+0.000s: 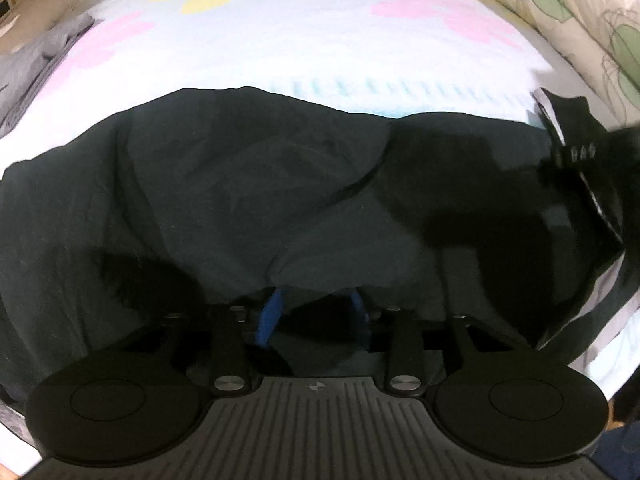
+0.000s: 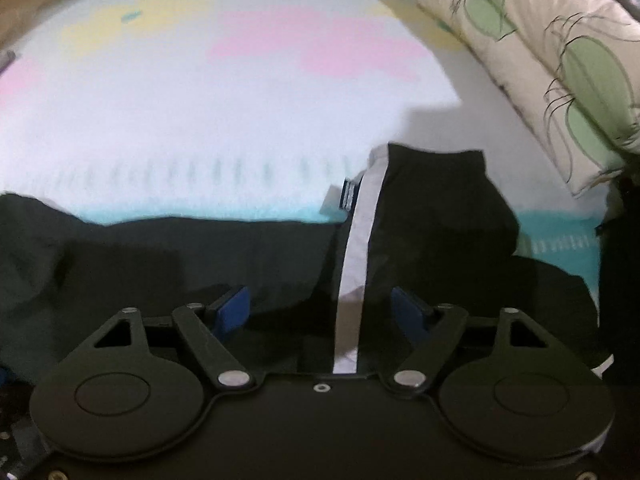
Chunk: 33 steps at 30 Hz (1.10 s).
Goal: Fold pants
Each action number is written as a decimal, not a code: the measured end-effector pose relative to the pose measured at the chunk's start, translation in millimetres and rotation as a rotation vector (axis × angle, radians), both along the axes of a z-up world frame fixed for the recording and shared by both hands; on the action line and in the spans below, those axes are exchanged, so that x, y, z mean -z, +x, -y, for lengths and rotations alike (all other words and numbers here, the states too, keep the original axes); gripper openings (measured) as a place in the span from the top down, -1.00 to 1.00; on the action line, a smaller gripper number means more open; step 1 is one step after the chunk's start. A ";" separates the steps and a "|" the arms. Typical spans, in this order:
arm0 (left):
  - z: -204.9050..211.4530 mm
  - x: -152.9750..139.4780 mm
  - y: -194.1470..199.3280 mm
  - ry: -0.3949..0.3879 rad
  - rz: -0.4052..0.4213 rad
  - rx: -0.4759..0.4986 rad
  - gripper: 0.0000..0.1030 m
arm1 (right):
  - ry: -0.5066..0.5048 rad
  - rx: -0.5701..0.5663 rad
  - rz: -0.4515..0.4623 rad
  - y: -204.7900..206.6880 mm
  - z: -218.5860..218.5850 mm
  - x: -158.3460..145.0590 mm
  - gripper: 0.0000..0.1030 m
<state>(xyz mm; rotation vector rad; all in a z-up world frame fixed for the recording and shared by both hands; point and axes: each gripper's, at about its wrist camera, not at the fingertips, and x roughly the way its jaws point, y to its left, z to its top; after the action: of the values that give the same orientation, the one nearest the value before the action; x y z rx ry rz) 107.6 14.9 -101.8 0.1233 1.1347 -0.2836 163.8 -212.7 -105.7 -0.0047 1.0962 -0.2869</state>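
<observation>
Item: dark pants (image 1: 240, 184), spread across a flower-print bedspread (image 1: 280, 40) and bunched under both tools, apparently for gathering into a fold.

Left gripper (image 1: 316, 312): jaws partly apart, a cloth fold draped over the blue pads (image 1: 272, 316); grip cannot be told.

Right gripper (image 2: 324, 312): jaws wide, white side stripe (image 2: 354, 248) between them, pads clear.

Beyond: leaf-print pillow (image 2: 560, 80). No containers.

Dark pants (image 1: 248, 184) lie rumpled on the flowered bedspread (image 1: 304, 40).

pants (image 1: 248, 184): dark, rumpled, lying flat across the bed's near edge
stripe (image 2: 354, 248): white, running down the pants' right end
</observation>
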 end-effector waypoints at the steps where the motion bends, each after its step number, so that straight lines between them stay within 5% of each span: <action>1: 0.4 -1.9 3.5 0.000 -0.004 -0.001 0.20 | -0.004 0.002 -0.018 0.9 0.4 4.2 -0.17; 3: 2.3 -2.8 1.5 0.007 0.002 0.005 0.18 | -0.008 0.015 -0.061 0.7 4.4 10.0 0.65; 4: 3.3 -3.1 1.5 0.010 0.004 0.008 0.18 | -0.005 0.027 -0.069 -0.1 8.6 10.4 0.73; 11: -1.2 -4.9 -1.5 0.005 0.009 0.010 0.17 | 0.108 0.176 0.006 -43.9 68.7 -23.0 0.75; 18: -1.6 -5.0 -2.8 0.010 0.011 0.003 0.15 | 0.289 0.368 -0.073 -96.9 131.6 -5.1 0.63; 21: -1.5 -4.5 -3.0 0.010 0.013 0.008 0.14 | 0.288 0.383 -0.145 -107.1 136.5 3.0 0.48; 26: -1.0 -3.9 -3.4 0.014 0.019 0.017 0.13 | 0.288 0.460 -0.118 -123.7 159.6 -5.8 0.36; 30: 0.5 -3.8 -2.8 0.014 0.017 0.013 0.13 | 0.054 0.486 -0.104 -128.7 161.9 -14.6 0.26; 33: 1.3 -3.7 -2.0 0.015 0.013 0.002 0.12 | 0.037 0.423 -0.042 -132.3 150.5 -25.2 0.28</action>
<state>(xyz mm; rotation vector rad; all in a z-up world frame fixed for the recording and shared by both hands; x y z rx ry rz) 105.6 13.6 -98.1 0.1390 1.1242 -0.2761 31.4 -363.2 -80.5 0.2570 1.1389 -0.6477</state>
